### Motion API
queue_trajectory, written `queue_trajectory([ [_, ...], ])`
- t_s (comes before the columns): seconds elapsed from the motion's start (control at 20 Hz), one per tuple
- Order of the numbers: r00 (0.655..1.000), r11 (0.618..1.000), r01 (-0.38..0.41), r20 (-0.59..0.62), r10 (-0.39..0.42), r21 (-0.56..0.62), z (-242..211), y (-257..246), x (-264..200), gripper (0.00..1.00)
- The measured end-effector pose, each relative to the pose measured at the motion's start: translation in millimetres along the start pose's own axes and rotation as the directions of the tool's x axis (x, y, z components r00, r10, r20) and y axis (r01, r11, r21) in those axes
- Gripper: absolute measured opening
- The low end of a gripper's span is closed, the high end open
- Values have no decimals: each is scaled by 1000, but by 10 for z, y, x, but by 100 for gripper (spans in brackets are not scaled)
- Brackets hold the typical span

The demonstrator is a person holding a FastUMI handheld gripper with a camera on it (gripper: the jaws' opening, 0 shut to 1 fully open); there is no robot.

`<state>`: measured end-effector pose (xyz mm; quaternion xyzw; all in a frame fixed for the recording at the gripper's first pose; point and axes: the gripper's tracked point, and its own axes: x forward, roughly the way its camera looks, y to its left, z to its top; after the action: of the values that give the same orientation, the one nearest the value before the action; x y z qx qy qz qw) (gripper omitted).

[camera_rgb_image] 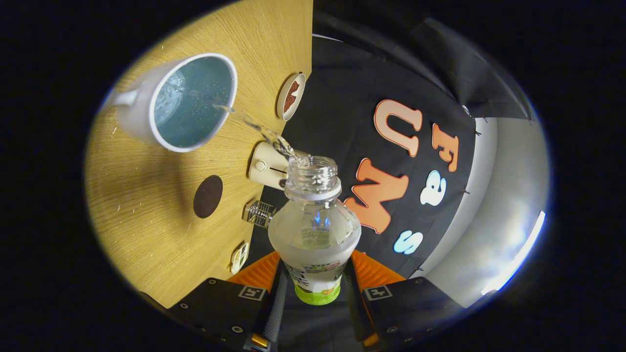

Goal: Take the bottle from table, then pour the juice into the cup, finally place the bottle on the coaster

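Observation:
My gripper (315, 281) is shut on a clear plastic bottle (314, 230), both fingers pressing its labelled lower body. The whole view is rolled, so the bottle is tipped sideways with its open, capless mouth pointing ahead of the fingers. A thin clear stream (254, 128) runs from the mouth into a white cup (181, 100) with a handle, standing on the wooden table (146, 205). The cup holds liquid with bubbles in it. A dark round coaster (208, 196) lies flat on the table between the cup and my fingers.
Along the table's far edge stand a small white dish with brown contents (291, 96), a cream-coloured box-shaped device (266, 166), a small wire holder (260, 213) and a small white item (239, 257). Behind them hangs the booth's black cloth wall.

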<state>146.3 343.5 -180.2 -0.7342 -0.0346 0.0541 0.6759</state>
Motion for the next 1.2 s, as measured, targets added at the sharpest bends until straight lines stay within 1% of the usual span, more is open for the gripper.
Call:
queue_trajectory([
  [0.5,1000,998,12,12,-11,-55,24,-132,-24,58],
  [0.65,999,996,30,22,-28,-85,47,-201,-38,58],
  [0.8,999,996,21,27,-19,-92,67,-192,-23,58],
  [1.2,999,989,30,38,-25,-142,117,-257,-1,58],
])
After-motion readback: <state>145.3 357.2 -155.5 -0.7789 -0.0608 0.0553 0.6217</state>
